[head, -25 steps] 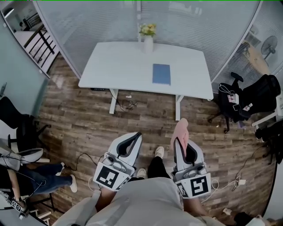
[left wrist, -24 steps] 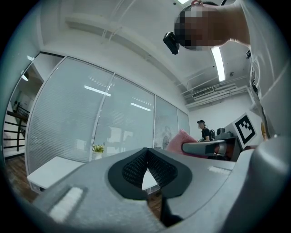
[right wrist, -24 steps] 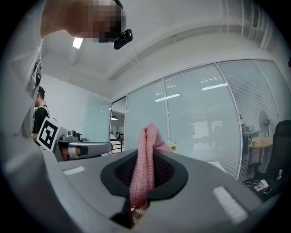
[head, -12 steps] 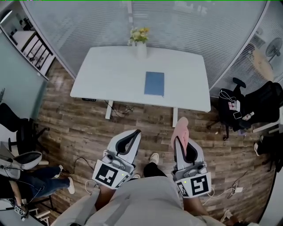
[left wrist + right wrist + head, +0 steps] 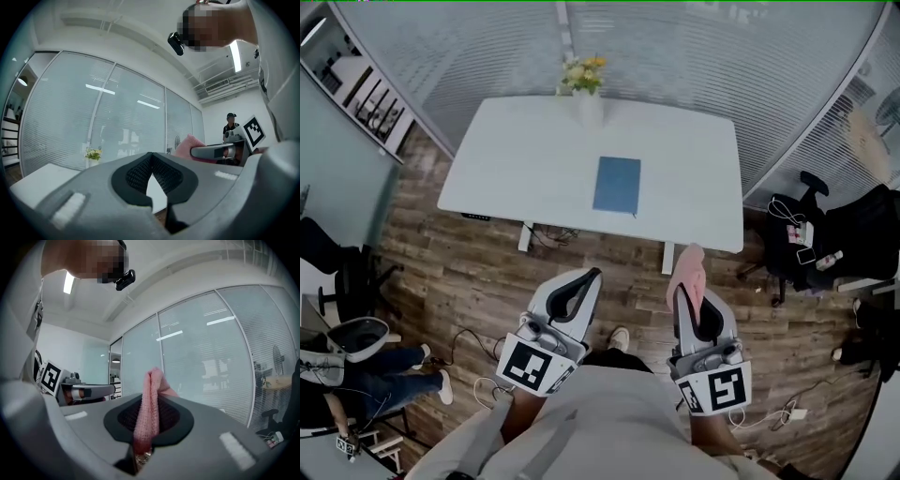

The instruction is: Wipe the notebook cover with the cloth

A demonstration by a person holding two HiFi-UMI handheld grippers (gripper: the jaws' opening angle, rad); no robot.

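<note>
**While the cloth is ready, the notebook lies out of reach**

Since both grippers hang over the wooden floor, well apart from the white desk, the wiping has not begun. The blue notebook lies closed and flat near the middle of the desk. A vase of flowers stands behind it at the far edge.

The right gripper pinches a pink cloth. In the right gripper view its fingers are closed on the fold, and the free end stands up beyond the tips. The left gripper carries nothing. Its fingers are pressed together at the tips.

I judge that the step in hand is the approach. To do it well, it is best to come right up to the front edge of the desk, so that the right arm reaches the whole cover without stretching. The cloth is held as a narrow upright fold, so the loose part should be laid flat on the cover and dragged, not pushed with the hard tips. The notebook looks light and may slide on the smooth desk. The empty left gripper could press one corner while the right one wipes. Strokes should run away from the vase, which could tip over.
</note>
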